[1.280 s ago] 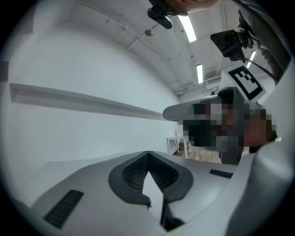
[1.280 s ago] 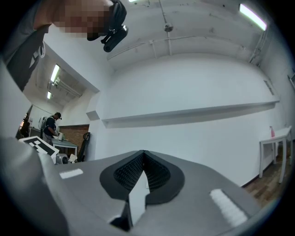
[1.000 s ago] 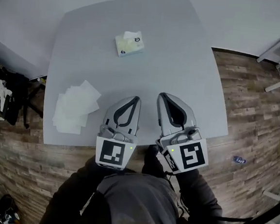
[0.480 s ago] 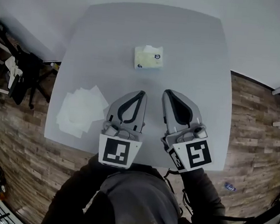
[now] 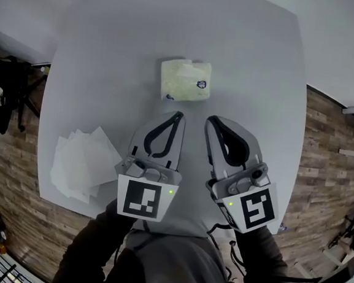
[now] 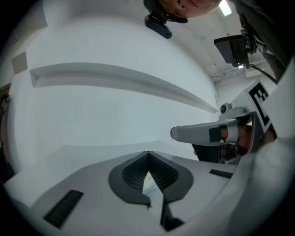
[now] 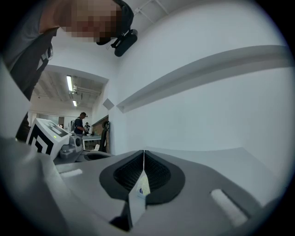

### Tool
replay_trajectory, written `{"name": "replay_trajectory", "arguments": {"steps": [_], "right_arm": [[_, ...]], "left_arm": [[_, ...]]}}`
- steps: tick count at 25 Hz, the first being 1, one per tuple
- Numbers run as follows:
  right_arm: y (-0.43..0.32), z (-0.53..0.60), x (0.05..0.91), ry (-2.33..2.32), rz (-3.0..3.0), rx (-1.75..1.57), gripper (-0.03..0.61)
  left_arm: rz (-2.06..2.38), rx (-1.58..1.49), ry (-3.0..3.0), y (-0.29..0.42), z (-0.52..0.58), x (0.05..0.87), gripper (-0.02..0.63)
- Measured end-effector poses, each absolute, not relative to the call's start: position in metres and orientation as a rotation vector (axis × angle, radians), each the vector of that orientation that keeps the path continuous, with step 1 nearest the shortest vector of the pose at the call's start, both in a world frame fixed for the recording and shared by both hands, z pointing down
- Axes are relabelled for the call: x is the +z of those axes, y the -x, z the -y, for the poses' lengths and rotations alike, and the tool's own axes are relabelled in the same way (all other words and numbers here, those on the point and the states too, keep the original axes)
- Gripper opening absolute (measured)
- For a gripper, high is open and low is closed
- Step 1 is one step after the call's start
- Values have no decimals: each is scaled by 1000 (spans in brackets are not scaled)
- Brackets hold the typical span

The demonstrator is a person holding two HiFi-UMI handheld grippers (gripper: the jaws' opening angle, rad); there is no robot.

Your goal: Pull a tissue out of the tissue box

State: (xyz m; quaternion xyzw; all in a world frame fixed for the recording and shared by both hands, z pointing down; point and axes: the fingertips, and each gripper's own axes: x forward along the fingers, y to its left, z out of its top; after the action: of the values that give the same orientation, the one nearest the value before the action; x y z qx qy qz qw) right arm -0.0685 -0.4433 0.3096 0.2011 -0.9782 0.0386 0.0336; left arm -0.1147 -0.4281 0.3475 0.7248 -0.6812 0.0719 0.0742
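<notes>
A grey table (image 5: 251,64) stands on a wood-plank floor (image 5: 323,157) against pale walls.

In the head view, the tissue box (image 5: 185,80) sits at the middle of the table, on its far half, with white tissue showing at its top. A pile of loose tissues (image 5: 79,163) lies well apart at the near left edge. The left gripper (image 5: 178,116) and right gripper (image 5: 211,120) are side by side just near of the box, both pointing at it, neither touching it.

In the left gripper view, the jaws are pressed together at their tips, holding nothing. A sliver of the box (image 6: 150,183) shows through the slit below the tips.

In the right gripper view, the jaws are likewise closed and empty, and the box (image 7: 142,186) shows pale in the narrow gap behind them.

This looks like the approach step, with nothing yet grasped. The next move probably calls for one gripper to spread its jaws and come down over the raised tissue. The other may need to steady the box so it does not lift with the pull.
</notes>
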Motion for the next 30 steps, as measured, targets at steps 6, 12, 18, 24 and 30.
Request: {"name": "replay_trajectory", "arguments": {"steps": [6, 12, 18, 24, 30], "right_arm": [[107, 493, 344, -541, 2950, 83, 84], [131, 524, 380, -431, 2839, -30, 149], [151, 536, 413, -336, 2747, -81, 152], [153, 538, 439, -297, 2643, -151, 74], [148, 530, 431, -275, 2655, -149, 5]], "left_arm": [[1983, 187, -2123, 140, 464, 392, 0], [1964, 212, -2115, 149, 476, 419, 0], [1916, 218, -2085, 150, 486, 448, 0], [1895, 191, -2084, 150, 495, 460, 0], [1903, 168, -2075, 151, 499, 463, 0]]}}
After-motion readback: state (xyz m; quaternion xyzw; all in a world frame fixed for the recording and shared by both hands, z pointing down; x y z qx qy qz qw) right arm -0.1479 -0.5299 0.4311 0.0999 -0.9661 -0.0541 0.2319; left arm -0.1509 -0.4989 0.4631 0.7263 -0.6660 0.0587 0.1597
